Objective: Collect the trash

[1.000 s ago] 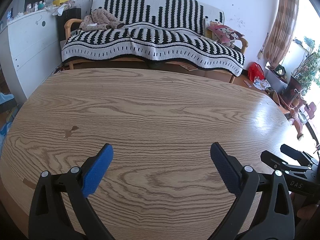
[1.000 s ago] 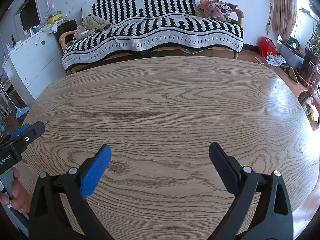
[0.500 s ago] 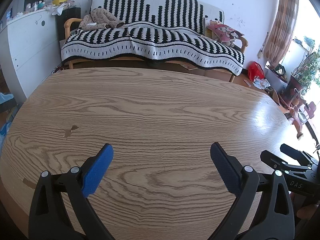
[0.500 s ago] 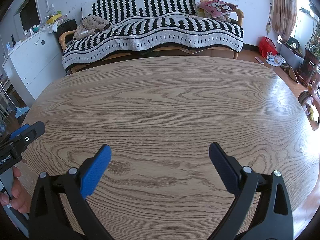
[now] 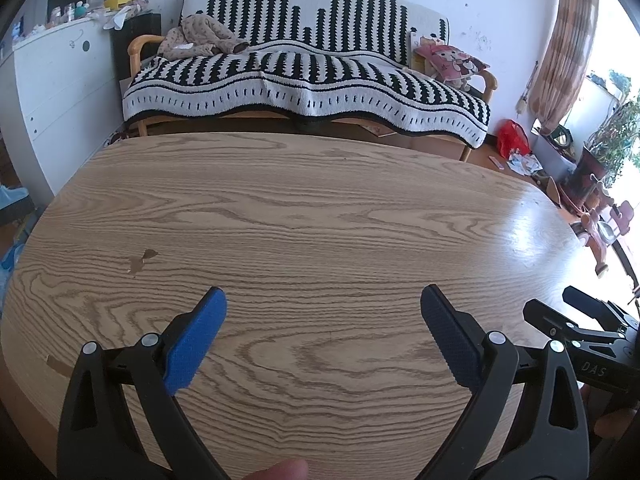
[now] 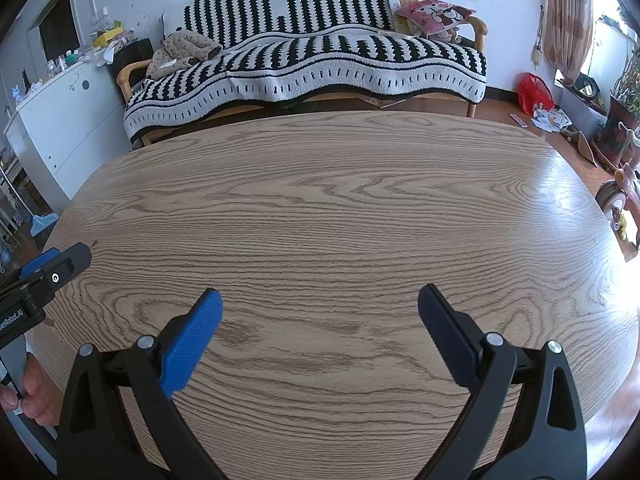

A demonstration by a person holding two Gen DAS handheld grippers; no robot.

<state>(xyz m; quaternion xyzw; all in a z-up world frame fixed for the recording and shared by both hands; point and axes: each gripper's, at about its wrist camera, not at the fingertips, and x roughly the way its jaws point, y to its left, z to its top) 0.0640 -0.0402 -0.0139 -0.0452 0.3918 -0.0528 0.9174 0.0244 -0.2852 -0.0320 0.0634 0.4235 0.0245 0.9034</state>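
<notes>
You've got both the left gripper (image 5: 323,312) and right gripper (image 6: 319,312) spread wide, gripping nothing, over the wood-grain table (image 5: 320,208), and trash isn't anywhere on it that I can see.

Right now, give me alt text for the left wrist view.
The left gripper hangs open over a bare wooden table, holding nothing. Behind stands a black-and-white striped sofa; the right gripper shows at the right edge.

Home living room — blanket-draped sofa (image 5: 304,80), wooden table (image 5: 320,220), curtain (image 5: 560,40), tricycle (image 5: 604,232).
</notes>
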